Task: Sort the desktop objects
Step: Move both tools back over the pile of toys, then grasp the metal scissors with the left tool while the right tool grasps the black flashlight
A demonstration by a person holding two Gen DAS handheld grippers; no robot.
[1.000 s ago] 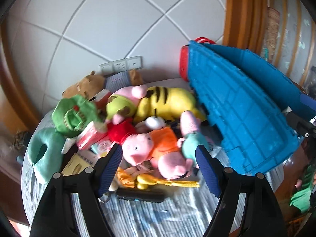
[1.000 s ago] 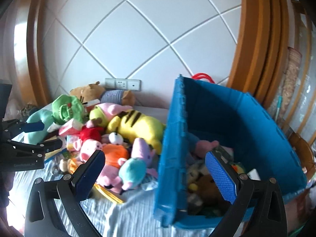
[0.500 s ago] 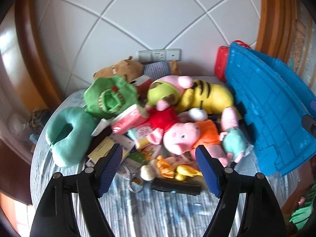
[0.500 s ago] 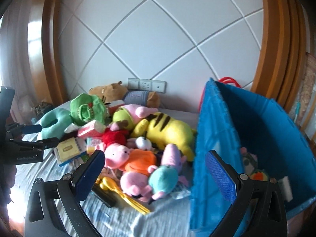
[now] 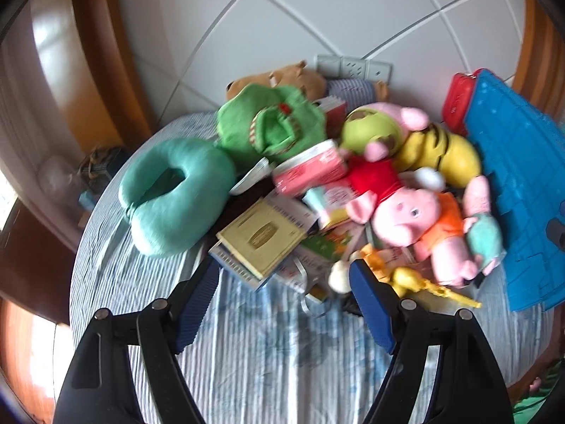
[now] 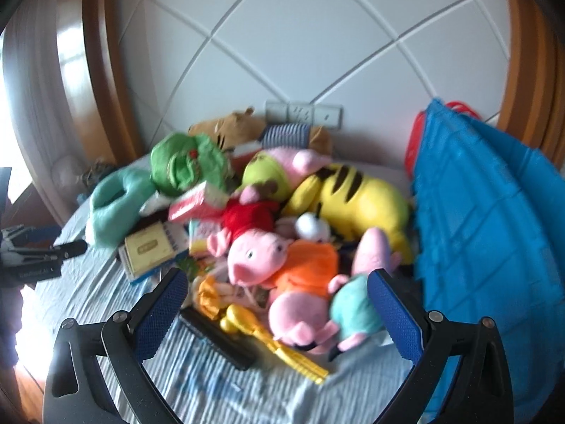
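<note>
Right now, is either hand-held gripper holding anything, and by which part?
Nothing is held. The left hand-held gripper and right hand-held gripper are both open, above the toy pile.

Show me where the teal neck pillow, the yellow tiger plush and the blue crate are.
teal neck pillow (image 5: 166,208): left wrist view, lower curve.
yellow tiger plush (image 6: 356,198): right wrist view, striped back.
blue crate (image 6: 487,226): right wrist view, outer wall.

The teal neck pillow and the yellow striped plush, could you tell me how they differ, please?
The teal neck pillow is a plain, one-coloured U-shaped ring; the yellow striped plush is a long rounded body with dark stripes. The pillow lies at the pile's left edge, the plush beside the blue crate. Both are soft and rest on the striped cloth.
</note>
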